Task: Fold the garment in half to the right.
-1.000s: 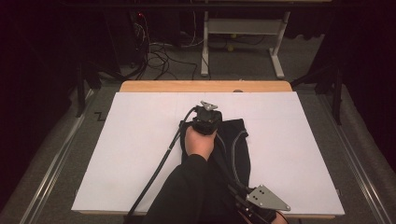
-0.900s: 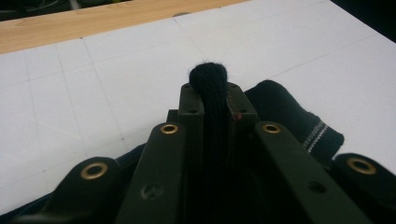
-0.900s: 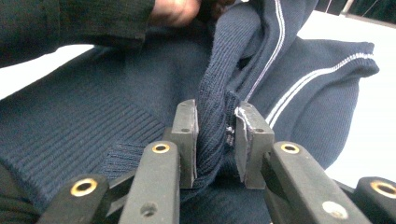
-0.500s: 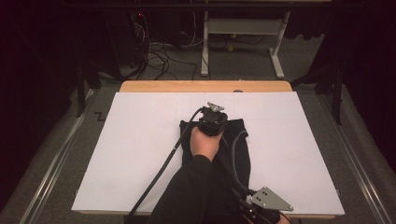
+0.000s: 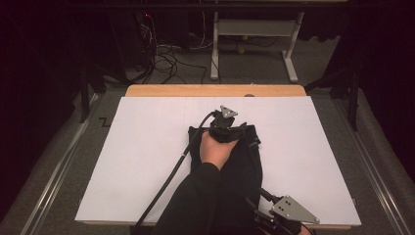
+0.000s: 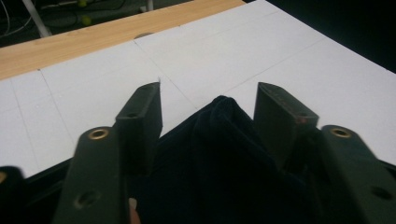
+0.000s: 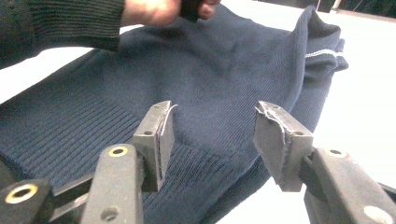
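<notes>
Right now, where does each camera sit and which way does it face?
High view: above the near side, facing forward and down on the white table; a sleeved forearm and the left tongs on the navy sweater.
Left gripper view: on the left tongs, facing the table's wooden far edge.
Right gripper view: on the right tongs, facing the sweater and the other hand.
All share the sweater.

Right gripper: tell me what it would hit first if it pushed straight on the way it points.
Most likely the navy sweater: the right gripper has its jaws open, just widened, with the knit directly ahead and nothing pinched. Beyond lies the left hand. Depth is hard to judge.
</notes>
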Demonstrator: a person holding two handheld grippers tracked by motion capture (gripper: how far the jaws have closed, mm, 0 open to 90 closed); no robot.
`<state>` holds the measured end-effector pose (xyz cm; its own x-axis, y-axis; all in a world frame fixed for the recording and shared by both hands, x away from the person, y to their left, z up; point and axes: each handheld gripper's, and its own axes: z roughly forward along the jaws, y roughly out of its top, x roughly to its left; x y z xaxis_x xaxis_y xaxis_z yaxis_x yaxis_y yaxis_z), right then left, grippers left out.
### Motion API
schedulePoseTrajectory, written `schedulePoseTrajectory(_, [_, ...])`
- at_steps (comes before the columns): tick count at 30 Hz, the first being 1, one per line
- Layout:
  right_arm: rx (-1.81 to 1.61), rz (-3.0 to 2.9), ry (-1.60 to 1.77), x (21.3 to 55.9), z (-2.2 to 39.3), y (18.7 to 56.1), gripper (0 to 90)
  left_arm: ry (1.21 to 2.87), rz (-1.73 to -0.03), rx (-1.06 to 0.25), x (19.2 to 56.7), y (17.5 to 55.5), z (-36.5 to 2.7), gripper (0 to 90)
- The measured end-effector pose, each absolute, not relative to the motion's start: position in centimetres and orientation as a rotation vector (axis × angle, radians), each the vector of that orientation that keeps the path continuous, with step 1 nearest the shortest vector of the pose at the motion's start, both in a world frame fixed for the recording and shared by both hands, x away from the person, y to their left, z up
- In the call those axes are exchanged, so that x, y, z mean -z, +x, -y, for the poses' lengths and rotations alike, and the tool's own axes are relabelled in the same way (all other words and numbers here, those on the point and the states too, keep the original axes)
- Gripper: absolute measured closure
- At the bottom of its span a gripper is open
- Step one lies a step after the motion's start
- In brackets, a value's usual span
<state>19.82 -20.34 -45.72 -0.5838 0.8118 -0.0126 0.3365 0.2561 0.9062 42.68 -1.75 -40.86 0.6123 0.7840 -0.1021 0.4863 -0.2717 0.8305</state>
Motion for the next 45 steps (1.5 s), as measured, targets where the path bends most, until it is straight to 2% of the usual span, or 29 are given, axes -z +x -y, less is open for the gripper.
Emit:
schedulePoseTrajectory(10, [-1.321, -2.018, 1.066, 45.4, 21.0, 20.1, 46.9, 1.913, -0.971, -0.395, 40.7, 41.4, -1.4, 19.8])
schedulePoseTrajectory(14, [-1.312, -2.013, 1.069, 45.5, 21.2, 20.3, 46.9, 1.876, -0.957, -0.369, 41.4, 40.6, -3.4, 18.0])
schedulePoseTrajectory(16, [-1.302, -2.015, 1.073, 45.6, 21.2, 20.5, 46.5, 1.862, -0.975, -0.349, 41.7, 40.3, -4.4, 12.6])
schedulePoseTrajectory(19, [-1.298, -2.015, 1.083, 45.6, 21.3, 20.7, 46.1, 1.857, -0.968, -0.337, 42.1, 39.6, -5.9, 11.9])
schedulePoseTrajectory(22, [-1.294, -2.015, 1.083, 45.7, 21.2, 20.7, 45.9, 1.856, -1.001, -0.344, 42.4, 39.0, -7.4, 0.0])
schedulePoseTrajectory(29, [-1.287, -2.02, 1.087, 45.7, 21.1, 20.9, 46.2, 1.832, -1.032, -0.382, 43.6, 36.7, -11.8, 0.0])
schedulePoseTrajectory(36, [-1.301, -2.006, 1.095, 45.5, 21.2, 21.3, 48.9, 1.829, -1.035, -0.435, 45.1, 33.1, -17.8, 0.0])
schedulePoseTrajectory(43, [-1.309, -2.002, 1.088, 44.4, 20.8, 23.7, 60.0, 1.794, -1.079, -0.473, 46.4, 30.2, -22.7, 0.0])
schedulePoseTrajectory(45, [-1.302, -1.999, 1.095, 44.0, 20.5, 24.7, 66.1, 1.785, -1.087, -0.474, 46.5, 29.9, -23.3, 0.0])
